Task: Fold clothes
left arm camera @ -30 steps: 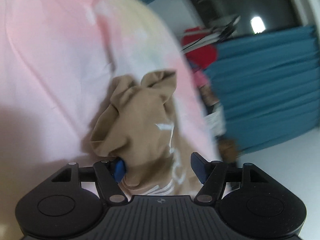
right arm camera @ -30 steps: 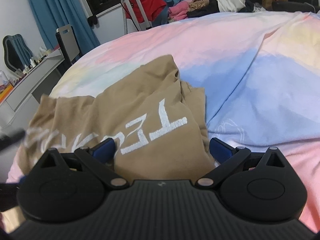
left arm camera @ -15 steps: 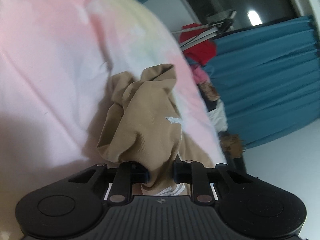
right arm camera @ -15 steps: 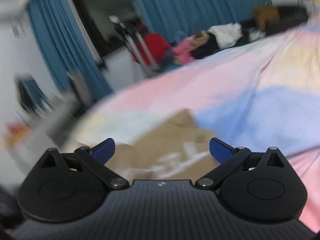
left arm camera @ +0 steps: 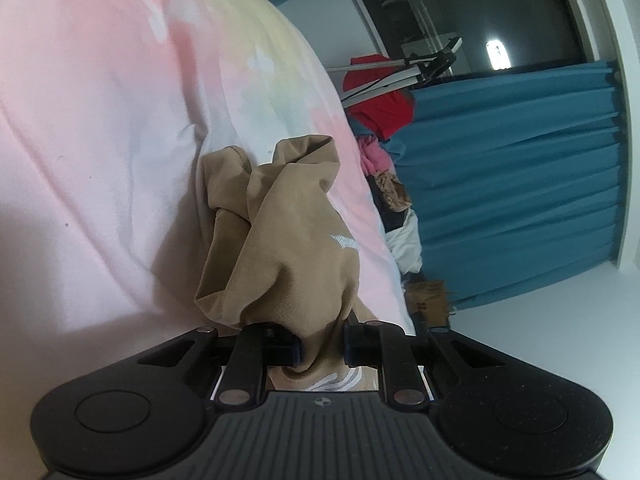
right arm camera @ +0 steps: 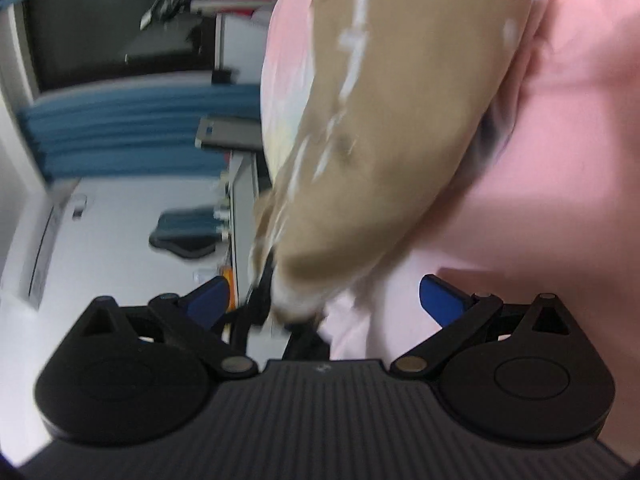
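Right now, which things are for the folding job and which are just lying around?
For the job:
tan shirt
left gripper, closing on the shirt
right gripper, open
pastel bedspread underneath

Just lying about:
red cloth
clothes pile
blue curtains
cardboard box

Black ribbed gripper bodies with round bosses, brass pivots, blue fingers (right arm camera: 442, 298).

Bare pink bedspread (left arm camera: 100, 140) beside bunched tan shirt (left arm camera: 288, 240)
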Motion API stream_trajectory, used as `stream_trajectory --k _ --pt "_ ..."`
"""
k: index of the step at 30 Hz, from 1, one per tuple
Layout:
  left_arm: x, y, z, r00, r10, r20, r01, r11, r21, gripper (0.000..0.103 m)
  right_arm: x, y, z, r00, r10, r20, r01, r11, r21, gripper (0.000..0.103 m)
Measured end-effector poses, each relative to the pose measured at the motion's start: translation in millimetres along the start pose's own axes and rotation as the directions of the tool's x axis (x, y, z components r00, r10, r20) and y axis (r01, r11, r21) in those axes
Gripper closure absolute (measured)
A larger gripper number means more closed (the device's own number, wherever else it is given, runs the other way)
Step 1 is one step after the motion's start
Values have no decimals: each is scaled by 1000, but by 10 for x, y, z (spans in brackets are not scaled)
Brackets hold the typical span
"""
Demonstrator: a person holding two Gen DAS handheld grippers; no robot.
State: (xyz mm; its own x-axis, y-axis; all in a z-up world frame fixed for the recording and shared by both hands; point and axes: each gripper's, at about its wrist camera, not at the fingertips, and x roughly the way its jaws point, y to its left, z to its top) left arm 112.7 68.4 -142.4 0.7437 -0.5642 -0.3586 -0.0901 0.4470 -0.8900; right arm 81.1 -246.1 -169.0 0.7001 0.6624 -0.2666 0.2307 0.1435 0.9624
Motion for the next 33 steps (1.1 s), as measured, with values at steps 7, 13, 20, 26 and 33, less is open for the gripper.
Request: stream_trajectory --k 7,13,20,26,33 --pt "-112 -40 38 998 -56 19 56 998 14 87 -147 -80 172 990 18 141 -24 999 48 27" --pt "-241 -121 1 996 -81 34 80 996 39 87 -150 -73 197 987 0 162 -5 1000 30 63" --pt "-344 -526 -83 991 -129 32 127 990 59 87 -544 410 113 974 29 225 -8 995 -96 72" --pt "-20 -1200 -288 986 -166 -30 169 977 130 87 -1033 790 381 950 44 308 0 990 -142 75" --pt "1352 -2133 -505 974 -145 -175 175 969 173 87 -1559 1066 1338 885 -8 465 81 987 -137 76"
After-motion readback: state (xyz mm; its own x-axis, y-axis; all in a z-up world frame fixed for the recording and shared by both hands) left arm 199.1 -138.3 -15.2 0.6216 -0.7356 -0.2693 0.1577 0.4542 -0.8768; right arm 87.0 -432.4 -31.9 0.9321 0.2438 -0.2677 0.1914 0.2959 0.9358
